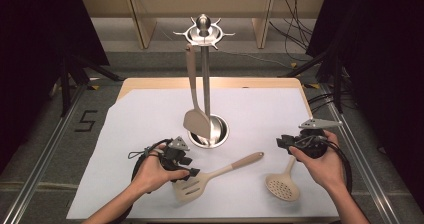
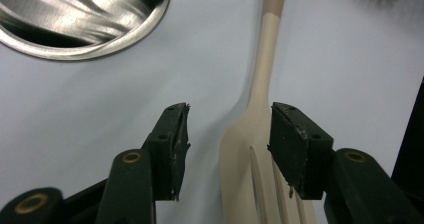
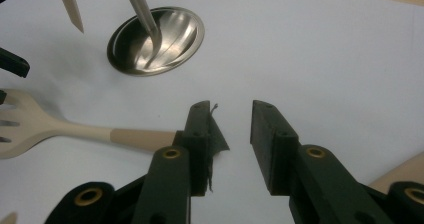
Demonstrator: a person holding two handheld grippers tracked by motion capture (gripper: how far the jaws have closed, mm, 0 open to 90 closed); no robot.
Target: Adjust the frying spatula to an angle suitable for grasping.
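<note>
A beige slotted spatula (image 1: 200, 180) lies on the white sheet, handle pointing right and away. My left gripper (image 1: 192, 174) is low over its head, jaws open. In the left gripper view the spatula's neck (image 2: 262, 84) runs up between the jaws of the left gripper (image 2: 230, 109), close against the right pad, with a clear gap to the left pad. My right gripper (image 1: 283, 142) hovers open at the right, above the handle of a beige perforated skimmer (image 1: 282, 186). Nothing sits between the jaws of the right gripper (image 3: 230, 106); the spatula (image 3: 30, 124) lies to their left.
A steel utensil stand (image 1: 205, 74) rises from a round base (image 1: 216, 132) at the table's middle, with a beige turner (image 1: 196, 121) hanging from its top ring. The base (image 2: 80, 29) is just ahead of the left gripper. The sheet's front edge is near both hands.
</note>
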